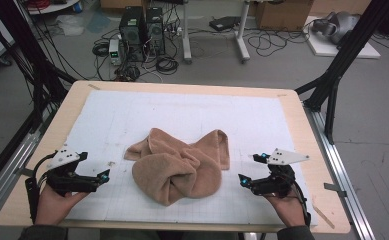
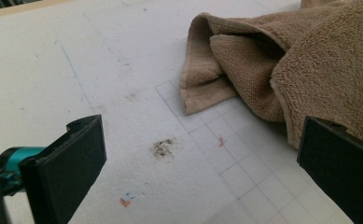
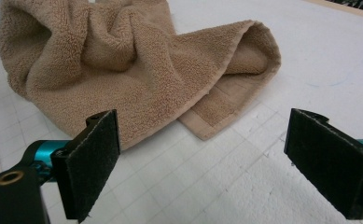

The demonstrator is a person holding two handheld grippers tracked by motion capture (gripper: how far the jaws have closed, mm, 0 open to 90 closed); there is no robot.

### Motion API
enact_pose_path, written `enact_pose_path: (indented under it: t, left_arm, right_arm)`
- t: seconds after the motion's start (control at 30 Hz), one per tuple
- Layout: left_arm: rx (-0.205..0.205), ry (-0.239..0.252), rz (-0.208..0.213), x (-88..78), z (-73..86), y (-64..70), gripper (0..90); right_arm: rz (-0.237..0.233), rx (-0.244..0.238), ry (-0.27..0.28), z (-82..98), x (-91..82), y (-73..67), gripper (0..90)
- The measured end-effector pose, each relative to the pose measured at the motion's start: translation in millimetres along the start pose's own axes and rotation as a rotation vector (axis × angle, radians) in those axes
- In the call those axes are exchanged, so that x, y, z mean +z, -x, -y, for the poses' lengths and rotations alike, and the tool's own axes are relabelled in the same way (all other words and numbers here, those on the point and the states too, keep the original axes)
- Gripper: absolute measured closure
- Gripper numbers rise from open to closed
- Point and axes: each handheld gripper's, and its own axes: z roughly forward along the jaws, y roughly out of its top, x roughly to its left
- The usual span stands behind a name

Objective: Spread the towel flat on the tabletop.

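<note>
Black padded jaws on both the left gripper (image 1: pixel 98 178) and right gripper (image 1: pixel 249 170) are spread wide, empty, at 9 and 3 o'clock of the tan towel (image 1: pixel 179 165) crumpled mid-mat (image 1: pixel 132 115). I'd go for hemmed corners, not the bulky middle, pinching one layer each so it spreads flat.

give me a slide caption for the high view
Two open hand-held grippers, left and right, flank a crumpled tan towel on a white gridded mat.
</note>
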Motion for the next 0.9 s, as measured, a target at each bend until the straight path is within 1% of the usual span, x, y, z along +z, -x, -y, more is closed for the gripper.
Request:
enact_pose_path:
  t: [0.17, 0.33, 0.4, 0.47, 0.57, 0.63, 0.73, 0.77, 0.8, 0.83, 0.9]
  left_arm:
    - [-0.002, -0.002, 0.004, 0.5, 0.3, 0.2, 1.7]
    - [0.008, -0.010, 0.010, 1.4, 0.0, 0.7, 1.7]
    - [0.011, -0.012, 0.011, 1.3, 0.1, 0.3, 1.7]
    - [0.012, -0.011, 0.016, 1.0, 0.5, 0.0, 1.7]
    - [0.013, -0.012, 0.015, 1.3, 0.4, 0.1, 1.7]
    - [0.009, -0.009, 0.021, 2.4, -0.4, 1.0, 1.7]
    - [0.013, -0.008, 0.050, 5.5, -4.2, 5.2, 1.7]
    - [0.026, -0.005, 0.072, 8.9, -8.7, 8.9, 1.7]
    - [0.026, -0.005, 0.072, 8.9, -8.7, 8.9, 1.7]
    - [0.030, -0.004, 0.086, 11.3, -11.5, 10.5, 1.7]
    - [0.041, -0.001, 0.105, 17.4, -18.1, 14.2, 3.4]
  right_arm:
    - [-0.005, 0.002, -0.009, 0.3, 2.3, 1.0, 10.0]
    - [-0.001, -0.006, -0.004, 1.3, 1.0, 1.6, 10.0]
    - [-0.003, 0.001, -0.006, 1.1, 0.4, 0.2, 10.0]
    - [-0.005, -0.008, -0.008, 0.7, 0.4, 0.4, 10.0]
    - [-0.007, -0.004, -0.011, 0.0, 0.3, 0.1, 10.0]
    - [-0.008, -0.013, -0.008, -2.6, 2.4, 0.1, 10.0]
    - [-0.015, -0.018, -0.012, -5.1, 5.0, -1.1, 10.0]
    - [-0.025, -0.027, -0.013, -8.9, 9.3, -2.3, 10.0]
    - [-0.026, -0.030, -0.013, -11.3, 11.9, -3.2, 10.0]
    - [-0.026, -0.030, -0.013, -11.3, 11.9, -3.2, 10.0]
    - [-0.046, -0.052, -0.018, -20.6, 23.6, -6.7, 10.1]
